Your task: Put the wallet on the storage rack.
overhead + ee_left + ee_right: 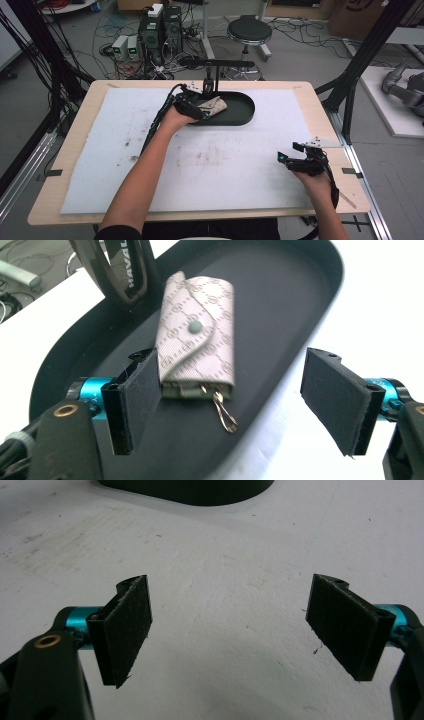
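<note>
step in hand: looks to me like the drop-off. The key pouch [197, 337] is lying flat in the black oval tray [300, 295], and the left gripper [240, 405] sits right over it with the jaws spread wide.

left tool: spread open, not pinching anything. 1 pad [142, 400] is right up against the pouch's near corner, can't say for sure if it's touching; the other pad is well clear on the far side.

right tool: the right gripper [227, 635] is also spread, nothing between the jaws, just white mat [220, 570] under it. In the high view it's parked near the table's right edge [295, 159], well apart from the tray.

where the pouch is: inside the tray, toward its left end in the high view [212, 106], flap snapped shut, a small metal clip [225, 415] poking out of the end nearest the gripper.

next move, my guess: back the left hand up and away without that near pad snagging the pouch or dragging it along.

hard to see: what's inside the pouch is hidden. The dark curved thing [122, 270] standing at the tray's far side is cut off at the top, only part of its lettering is readable. In the high view the left hand covers part of the pouch and tray rim.
</note>
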`<state>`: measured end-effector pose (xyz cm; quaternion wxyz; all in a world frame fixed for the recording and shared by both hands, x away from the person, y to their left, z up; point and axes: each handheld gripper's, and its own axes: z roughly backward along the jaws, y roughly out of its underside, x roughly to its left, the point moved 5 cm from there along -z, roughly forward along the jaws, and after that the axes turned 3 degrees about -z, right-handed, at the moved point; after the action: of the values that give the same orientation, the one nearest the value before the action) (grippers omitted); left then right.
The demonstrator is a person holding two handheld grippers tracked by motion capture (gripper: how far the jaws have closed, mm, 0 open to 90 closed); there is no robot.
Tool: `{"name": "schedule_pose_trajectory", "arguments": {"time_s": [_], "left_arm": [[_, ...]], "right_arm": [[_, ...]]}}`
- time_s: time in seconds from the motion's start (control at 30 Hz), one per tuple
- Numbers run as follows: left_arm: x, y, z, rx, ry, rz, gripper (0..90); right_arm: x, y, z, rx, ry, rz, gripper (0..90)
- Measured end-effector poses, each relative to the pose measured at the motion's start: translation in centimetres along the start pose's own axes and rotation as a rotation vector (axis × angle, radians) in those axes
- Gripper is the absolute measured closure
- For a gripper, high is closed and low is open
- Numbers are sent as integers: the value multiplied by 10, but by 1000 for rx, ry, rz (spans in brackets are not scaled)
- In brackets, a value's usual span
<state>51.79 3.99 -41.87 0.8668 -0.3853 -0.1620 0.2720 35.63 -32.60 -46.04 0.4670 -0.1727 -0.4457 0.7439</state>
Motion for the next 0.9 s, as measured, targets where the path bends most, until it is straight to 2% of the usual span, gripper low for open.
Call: {"name": "schedule_pose_trajectory", "arguments": {"time_s": [0.2,0.4,0.57,0.77,0.9], "left_arm": [[-14,5,34,-70,-5,-16,241],[-26,11,58,-109,-24,-40,241],[-31,21,74,-141,-18,-35,241],[-38,38,92,-179,-21,-12,241],[-45,51,106,-207,-27,-11,241]], "right_arm": [[4,-4,-8,-5,-18,8,189],[9,-8,-17,4,-35,21,189],[11,-11,-22,2,-43,27,189],[10,-12,-24,-2,-43,22,189],[11,-12,-27,3,-44,21,189]]}}
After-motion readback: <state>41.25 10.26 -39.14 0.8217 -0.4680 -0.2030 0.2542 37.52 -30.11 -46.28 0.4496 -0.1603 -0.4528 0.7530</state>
